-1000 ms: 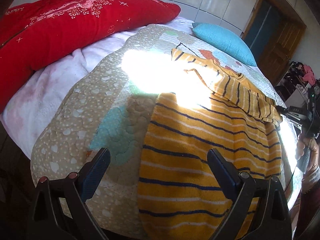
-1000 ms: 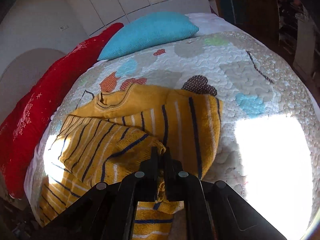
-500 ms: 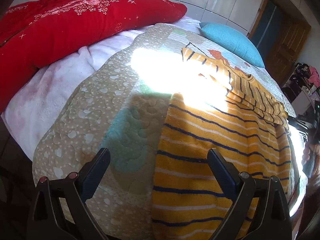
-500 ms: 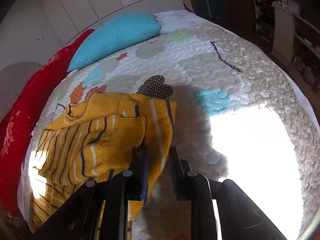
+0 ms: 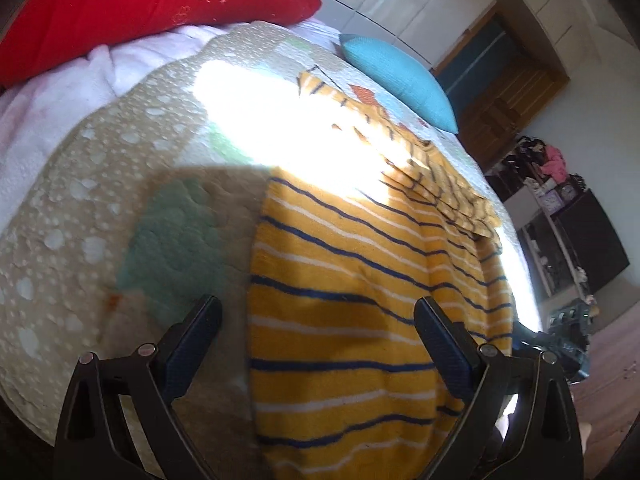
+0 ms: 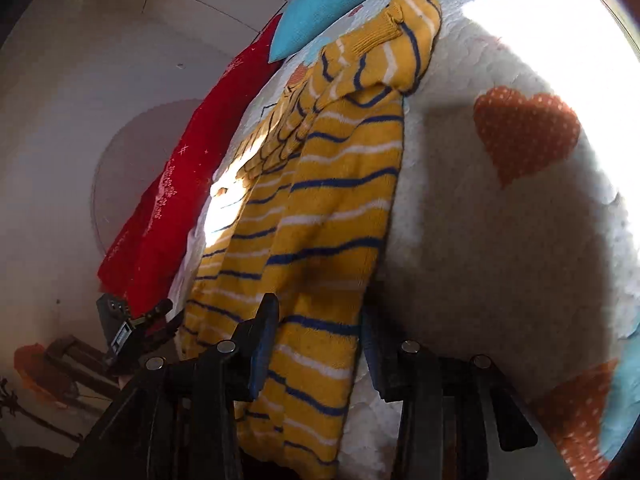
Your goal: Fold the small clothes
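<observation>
A small yellow sweater (image 5: pixel 360 300) with navy and white stripes lies flat on the quilted bedspread (image 5: pixel 80 208), one sleeve folded across its far part. My left gripper (image 5: pixel 316 332) is open over the sweater's near left hem, empty. In the right wrist view the sweater (image 6: pixel 320 208) stretches away along the bed, its near right hem lying between my fingers. My right gripper (image 6: pixel 316 336) is open and holds nothing. The other gripper shows in each view, at the far right of the left wrist view (image 5: pixel 568 340) and at the left of the right wrist view (image 6: pixel 132 328).
A red pillow (image 5: pixel 132 4) and a blue cushion (image 5: pixel 400 76) lie at the head of the bed. A white blanket (image 5: pixel 52 92) edges the quilt. A wooden door (image 5: pixel 500 100) and cluttered shelves (image 5: pixel 568 220) stand beyond. Bright sun patches fall on the quilt (image 6: pixel 540 20).
My right gripper let go of the folded sleeve, opened, and dropped back to the sweater's near right hem. My left gripper stayed open and shifted slightly closer over the near left hem.
</observation>
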Tool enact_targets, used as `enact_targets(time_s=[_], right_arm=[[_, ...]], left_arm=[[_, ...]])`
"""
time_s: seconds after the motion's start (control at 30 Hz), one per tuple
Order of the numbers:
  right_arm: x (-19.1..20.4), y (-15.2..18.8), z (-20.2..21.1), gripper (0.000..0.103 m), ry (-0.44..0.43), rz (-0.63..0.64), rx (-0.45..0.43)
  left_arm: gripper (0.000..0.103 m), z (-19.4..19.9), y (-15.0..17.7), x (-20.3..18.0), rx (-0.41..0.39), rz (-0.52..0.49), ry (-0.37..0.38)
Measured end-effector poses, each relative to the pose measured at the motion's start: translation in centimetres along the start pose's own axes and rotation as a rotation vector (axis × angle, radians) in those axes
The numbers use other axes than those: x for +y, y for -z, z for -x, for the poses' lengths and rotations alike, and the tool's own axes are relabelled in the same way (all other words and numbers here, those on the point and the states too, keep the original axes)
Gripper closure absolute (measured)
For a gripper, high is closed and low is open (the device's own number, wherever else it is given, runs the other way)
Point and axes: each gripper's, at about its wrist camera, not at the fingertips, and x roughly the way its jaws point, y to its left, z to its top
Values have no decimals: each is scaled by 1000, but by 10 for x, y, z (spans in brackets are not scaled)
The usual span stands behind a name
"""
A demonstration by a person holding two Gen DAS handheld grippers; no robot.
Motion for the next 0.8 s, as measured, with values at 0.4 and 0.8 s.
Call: enact_targets(time_s=[0.4, 0.8], right_arm=[[21, 102, -35, 59, -181, -56, 141], [56, 106, 37, 96, -83, 19, 11]], left_arm=[[39, 7, 57, -35, 70, -41, 66], [96, 73, 42, -63, -23, -96, -42]])
